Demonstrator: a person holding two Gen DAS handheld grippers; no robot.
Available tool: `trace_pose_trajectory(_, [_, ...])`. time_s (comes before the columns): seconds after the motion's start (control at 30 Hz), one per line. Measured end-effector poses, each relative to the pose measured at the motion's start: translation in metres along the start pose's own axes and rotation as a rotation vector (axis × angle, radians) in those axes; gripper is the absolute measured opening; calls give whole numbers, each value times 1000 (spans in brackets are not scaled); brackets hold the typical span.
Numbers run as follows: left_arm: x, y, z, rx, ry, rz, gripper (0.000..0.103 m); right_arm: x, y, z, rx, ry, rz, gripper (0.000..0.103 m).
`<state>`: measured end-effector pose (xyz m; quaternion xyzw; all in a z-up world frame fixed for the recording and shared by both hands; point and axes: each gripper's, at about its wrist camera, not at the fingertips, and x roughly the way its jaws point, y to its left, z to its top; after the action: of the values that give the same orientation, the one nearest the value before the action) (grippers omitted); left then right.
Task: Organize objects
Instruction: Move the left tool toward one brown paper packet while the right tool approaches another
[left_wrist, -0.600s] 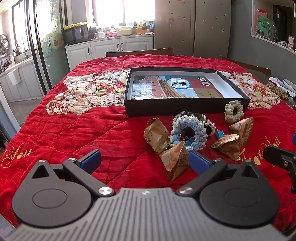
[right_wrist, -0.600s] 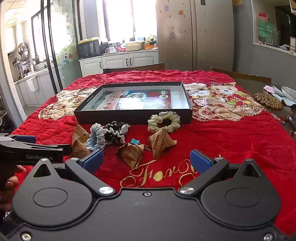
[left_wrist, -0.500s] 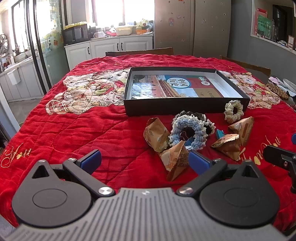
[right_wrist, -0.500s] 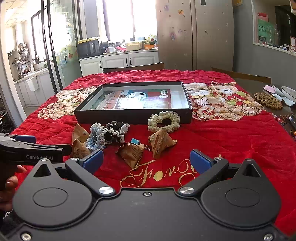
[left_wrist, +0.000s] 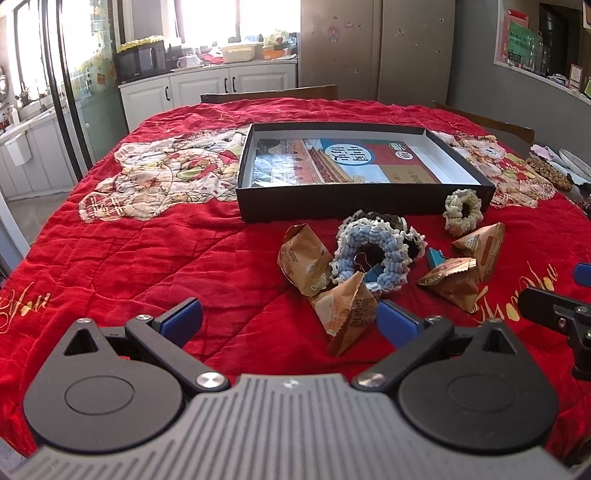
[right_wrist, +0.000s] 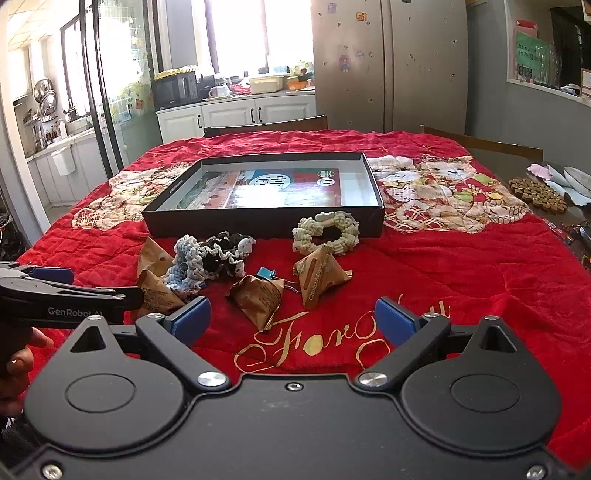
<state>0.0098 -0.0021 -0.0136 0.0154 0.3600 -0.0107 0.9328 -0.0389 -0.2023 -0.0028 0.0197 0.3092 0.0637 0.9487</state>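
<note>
A black shallow box (left_wrist: 354, 210) (right_wrist: 258, 224) with a printed sheet inside sits mid-table. In front of it lie a blue-white scrunchie (left_wrist: 373, 254) (right_wrist: 184, 266), a black one (right_wrist: 221, 254), a cream one (left_wrist: 463, 212) (right_wrist: 327, 230), several brown pyramid snack packets (left_wrist: 345, 308) (left_wrist: 303, 258) (right_wrist: 319, 275) (right_wrist: 258, 297) and a blue binder clip (left_wrist: 436, 256) (right_wrist: 266, 274). My left gripper (left_wrist: 290, 319) is open and empty, just short of the nearest packet. My right gripper (right_wrist: 293, 319) is open and empty, short of the packets.
A red quilted cloth (left_wrist: 147, 258) covers the table. A brown trivet (right_wrist: 537, 194) and plates (right_wrist: 580, 177) sit at the right edge. Wooden chairs (left_wrist: 269, 94) stand at the far side. The other gripper shows at each view's edge (left_wrist: 554, 314) (right_wrist: 55, 299).
</note>
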Motion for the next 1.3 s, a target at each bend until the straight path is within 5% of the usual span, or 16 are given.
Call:
trace_pose_trajectory(0.53, [17, 4, -2, 58, -8, -133, 97, 21, 1, -1, -117, -28, 143, 63])
trace_pose_trajectory(1.3, [40, 1, -4, 64, 30, -254, 55, 85, 19, -2, -253, 24, 161, 43])
